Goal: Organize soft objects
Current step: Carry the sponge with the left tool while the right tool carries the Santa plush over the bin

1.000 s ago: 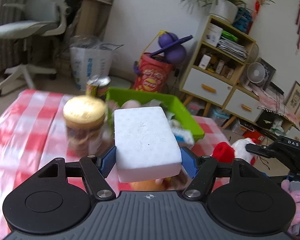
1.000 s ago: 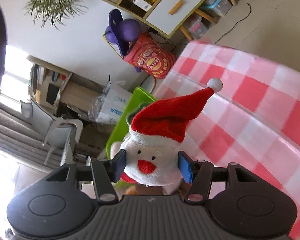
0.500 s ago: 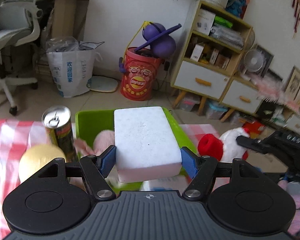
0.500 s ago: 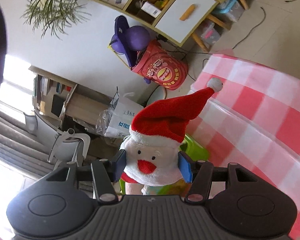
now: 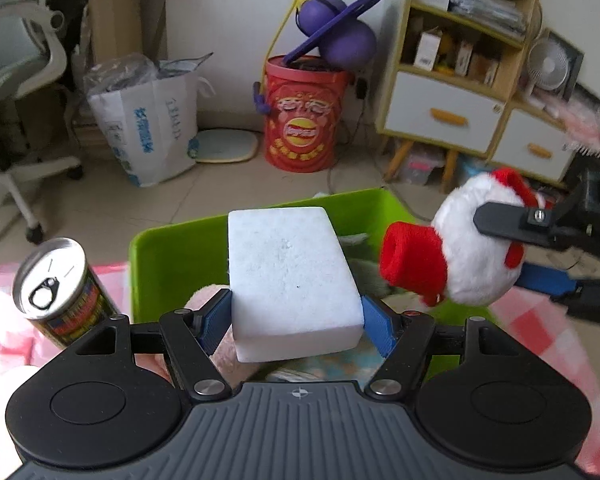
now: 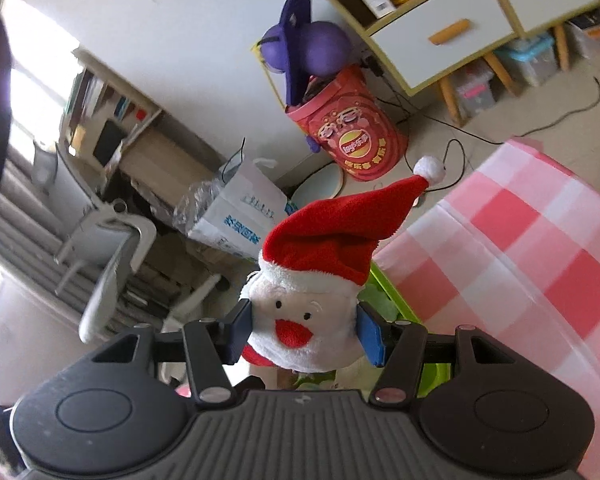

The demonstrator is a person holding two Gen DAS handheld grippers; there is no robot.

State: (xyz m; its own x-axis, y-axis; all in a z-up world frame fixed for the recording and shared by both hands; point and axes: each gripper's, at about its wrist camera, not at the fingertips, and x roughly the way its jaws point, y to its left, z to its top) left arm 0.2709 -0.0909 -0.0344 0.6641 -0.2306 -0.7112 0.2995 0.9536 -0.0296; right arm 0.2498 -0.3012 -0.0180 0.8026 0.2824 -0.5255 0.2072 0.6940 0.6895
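A white sponge block [image 5: 294, 282] is pinched between the blue pads of the left gripper [image 5: 296, 316], one pad pressed against each long side. The block is held above the green bin [image 5: 160, 248], whose near left rim is seen just behind it. Inside the bin, parts of a pink plush [image 5: 204, 300] and other soft items are glimpsed beneath the block, though they are too covered to be told apart.

A Santa plush [image 6: 308, 320] is clamped at the face by the right gripper [image 6: 302, 334], the pads squeezing both cheeks so that the red hat [image 6: 332, 236] with its white pompom points away from the camera. In the left wrist view the same plush [image 5: 460, 256] is seen from the side, held over the right edge of the bin, with the right gripper's fingers [image 5: 516, 220] closed around it.

A drink can [image 5: 58, 292] with a pull tab is seen tilted by the lens, just left of the bin, on the desk covered in a red and white checked cloth [image 6: 540, 264]. On the floor beyond, a red snack bucket [image 5: 304, 116] holding a purple toy [image 5: 336, 36], a white bag [image 5: 152, 120] and a wooden cabinet [image 5: 452, 92] are visible.
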